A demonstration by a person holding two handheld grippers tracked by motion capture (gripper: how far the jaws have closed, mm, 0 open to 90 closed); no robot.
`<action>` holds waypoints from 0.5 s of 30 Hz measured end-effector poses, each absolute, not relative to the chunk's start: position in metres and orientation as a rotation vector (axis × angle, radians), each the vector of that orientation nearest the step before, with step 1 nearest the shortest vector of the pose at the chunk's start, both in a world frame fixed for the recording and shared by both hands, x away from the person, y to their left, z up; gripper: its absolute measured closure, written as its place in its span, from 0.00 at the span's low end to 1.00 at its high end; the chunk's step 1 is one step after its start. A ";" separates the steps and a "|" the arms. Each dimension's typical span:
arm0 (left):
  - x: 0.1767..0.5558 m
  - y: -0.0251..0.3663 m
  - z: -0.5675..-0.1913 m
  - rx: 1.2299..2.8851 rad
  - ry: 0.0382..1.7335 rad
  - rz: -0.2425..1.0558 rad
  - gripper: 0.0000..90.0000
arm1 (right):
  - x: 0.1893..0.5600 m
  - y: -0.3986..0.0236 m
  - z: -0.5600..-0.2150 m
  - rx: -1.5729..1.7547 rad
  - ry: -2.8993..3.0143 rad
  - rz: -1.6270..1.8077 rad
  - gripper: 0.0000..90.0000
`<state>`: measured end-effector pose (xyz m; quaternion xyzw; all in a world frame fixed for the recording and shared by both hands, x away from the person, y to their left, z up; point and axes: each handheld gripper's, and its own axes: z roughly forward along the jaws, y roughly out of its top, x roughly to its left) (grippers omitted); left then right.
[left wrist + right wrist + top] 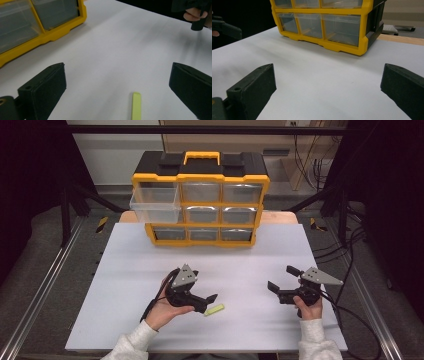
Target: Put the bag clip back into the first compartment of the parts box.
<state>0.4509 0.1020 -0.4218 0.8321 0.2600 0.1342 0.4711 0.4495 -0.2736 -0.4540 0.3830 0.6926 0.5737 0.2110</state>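
Strip [136,106] between open hand-held gripper [117,85] jaws

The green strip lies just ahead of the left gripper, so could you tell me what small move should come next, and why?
Probably ease the left gripper forward and down until its jaws straddle the green strip, then close. The jaws stand wide open, and the strip lies flat on the white board between them, still untouched.

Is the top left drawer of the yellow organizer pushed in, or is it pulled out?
Pulled out. The top left drawer juts forward and hangs lower than its neighbours in the yellow organizer.
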 end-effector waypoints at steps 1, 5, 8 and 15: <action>0.451 0.100 -0.423 2.048 0.636 0.322 0.01 | 0.449 -0.274 -0.454 1.062 1.925 1.596 0.00; 0.451 0.093 -0.431 2.081 0.640 0.302 0.01 | 0.449 -0.274 -0.454 1.064 1.925 1.594 0.00; 0.451 0.089 -0.438 2.109 0.644 0.290 0.01 | 0.449 -0.274 -0.454 1.064 1.925 1.594 0.00; 0.450 0.082 -0.452 2.158 0.657 0.262 0.02 | 0.449 -0.274 -0.454 1.062 1.926 1.594 0.00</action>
